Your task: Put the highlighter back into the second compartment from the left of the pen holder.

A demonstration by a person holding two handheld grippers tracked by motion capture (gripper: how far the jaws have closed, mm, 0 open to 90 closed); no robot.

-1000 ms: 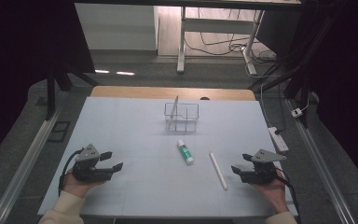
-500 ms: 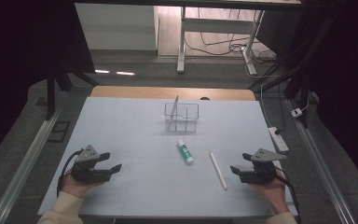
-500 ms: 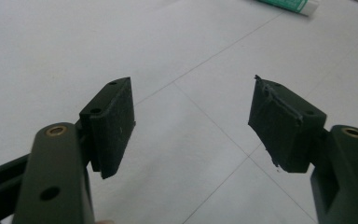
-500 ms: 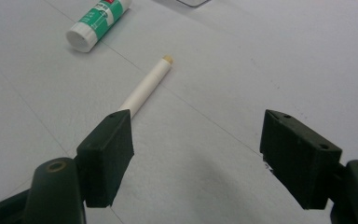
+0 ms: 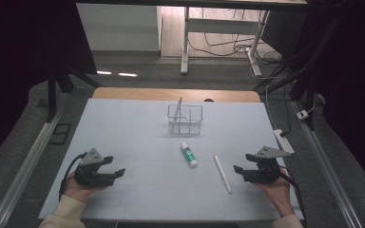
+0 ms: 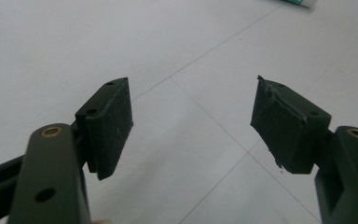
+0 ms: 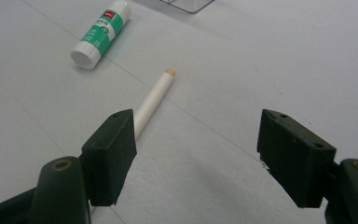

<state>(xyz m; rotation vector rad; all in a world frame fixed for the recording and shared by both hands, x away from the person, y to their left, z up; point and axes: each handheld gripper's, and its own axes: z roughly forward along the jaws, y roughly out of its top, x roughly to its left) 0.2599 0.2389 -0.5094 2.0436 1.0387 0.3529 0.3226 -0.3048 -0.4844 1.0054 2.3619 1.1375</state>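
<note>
I have both grippers low over the near part of the white worktop, one toward each near corner. My left gripper sits by the near left corner with its jaws spread wide; they have just been opening, and in the left gripper view nothing lies between the pads but bare worktop. My right gripper sits by the near right corner, its jaws also wide apart though they have just been closing a little, and nothing is gripped there either.

The white stick lies flat on the worktop just beside the right gripper, on its inner side, running from near to far. In the right gripper view the stick passes behind the left-hand pad, apart from it as far as I can tell, with a tan tip at its far end. The green-and-white glue stick lies on its side near the middle of the worktop, close to the stick but not touching it. Farther back toward the far edge stands a clear divided organiser.
</note>
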